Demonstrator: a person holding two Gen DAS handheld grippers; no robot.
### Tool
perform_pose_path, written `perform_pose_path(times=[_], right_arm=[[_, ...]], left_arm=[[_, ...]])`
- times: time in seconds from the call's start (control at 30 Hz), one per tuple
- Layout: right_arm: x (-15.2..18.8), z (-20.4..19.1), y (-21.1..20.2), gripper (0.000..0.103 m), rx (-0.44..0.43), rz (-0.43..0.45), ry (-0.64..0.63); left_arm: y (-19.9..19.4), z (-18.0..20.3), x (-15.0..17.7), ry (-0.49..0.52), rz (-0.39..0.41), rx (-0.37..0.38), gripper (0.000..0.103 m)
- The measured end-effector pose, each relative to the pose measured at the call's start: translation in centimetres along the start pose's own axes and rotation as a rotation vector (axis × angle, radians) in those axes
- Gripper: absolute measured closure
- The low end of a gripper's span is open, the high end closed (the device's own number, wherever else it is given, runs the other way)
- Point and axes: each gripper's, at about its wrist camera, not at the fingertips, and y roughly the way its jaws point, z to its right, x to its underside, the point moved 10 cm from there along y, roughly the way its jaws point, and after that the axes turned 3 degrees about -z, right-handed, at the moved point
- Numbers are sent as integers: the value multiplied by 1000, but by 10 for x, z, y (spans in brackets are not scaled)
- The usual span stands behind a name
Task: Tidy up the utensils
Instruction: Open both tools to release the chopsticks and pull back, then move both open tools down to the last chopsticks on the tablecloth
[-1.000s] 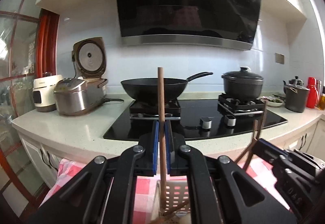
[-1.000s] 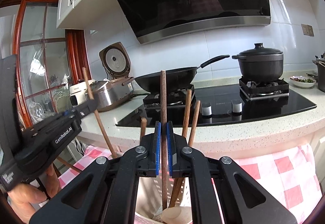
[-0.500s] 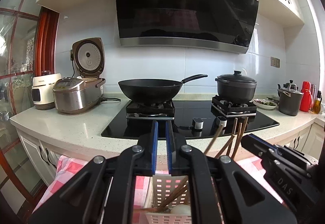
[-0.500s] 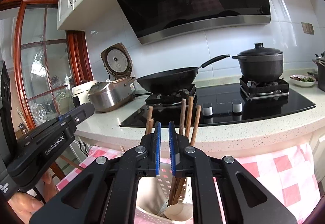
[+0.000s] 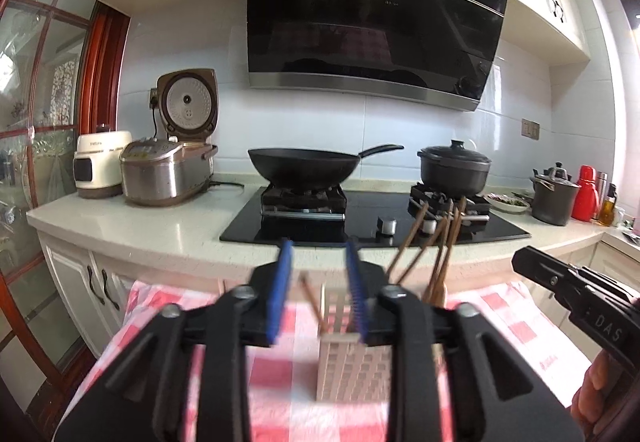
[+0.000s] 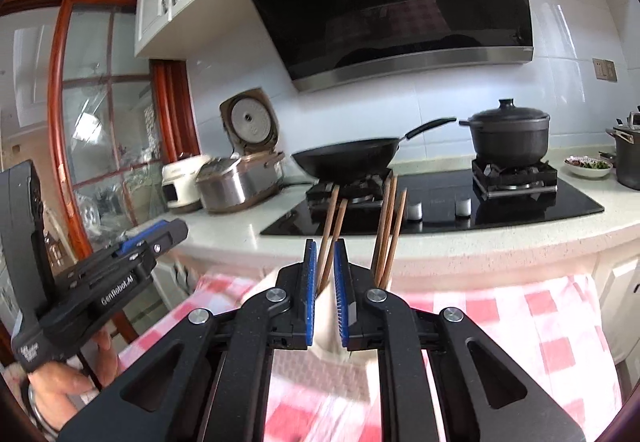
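So the chopsticks are all standing in the white slotted holder now, brown sticks leaning out of the top at a few angles, and that holder sits on the red and white checked cloth covering the bench in front of the stove. In the left wrist view a couple of thinner sticks poke up at the holder's near corner, the rest fan out to the right. Left gripper has its blue fingers spreading apart right now with nothing pressed between them, the holder just shows through the gap behind them. Right gripper has its fingers parted only a sliver, and two sticks line up with that gap, but as far as I can tell they stand behind it in the holder, not pinched. So my read is that we're in the let-go part of the drop-off step, both tools empty. Can't see any loose utensils on the cloth from either camera, so either the job is nearly wrapped or the rest is out of frame. Next move, I'd guess, means clearing both grippers off the leaning stick tops without knocking the holder, then looking around for anything left to pick up. Behind it all: wok, lidded pot, rice cooker.
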Motion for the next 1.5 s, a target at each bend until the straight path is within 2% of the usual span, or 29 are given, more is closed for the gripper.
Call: perform_pose_path(times=[0.07, 0.1, 0.17, 0.2, 0.27, 0.37, 0.53, 0.67, 0.73, 0.87, 1.07, 1.27, 1.5], right_arm=[[16, -7, -9, 88, -3, -21, -4], [24, -10, -13, 85, -3, -34, -7], [43, -16, -22, 65, -3, -58, 2], [52, -19, -26, 62, -10, -63, 11], [70, -26, -34, 61, -16, -79, 19], [100, -34, -42, 61, 4, -118, 17], [153, -36, -39, 61, 22, -232, 75], [192, -34, -19, 61, 70, -367, 73], [205, -34, -10, 61, 86, -422, 71], [214, -39, -1, 61, 77, -472, 96], [223, -50, 12, 63, 87, -518, 78], [228, -50, 28, 68, 153, -567, 68], [232, -50, 40, 72, 240, -597, 17]], left_arm=[[-13, -5, 14, -9, -22, 16, 56], [-22, -8, 24, -13, -36, 21, 53], [-35, -14, 40, -20, -55, 22, 47], [-44, -18, 52, -26, -70, 23, 46], [-56, -25, 71, -34, -92, 13, 39], [-77, -40, 105, -37, -125, -18, 35], [-95, -63, 151, -50, -192, -66, 21], [-96, -77, 186, -113, -278, -69, 18], [-95, -82, 197, -128, -297, -77, 17], [-92, -86, 208, -117, -316, -96, 13], [-98, -84, 202, -91, -279, -106, 12], [-105, -78, 196, -45, -259, -113, 12], [-107, -83, 198, -56, -265, -106, 12]])
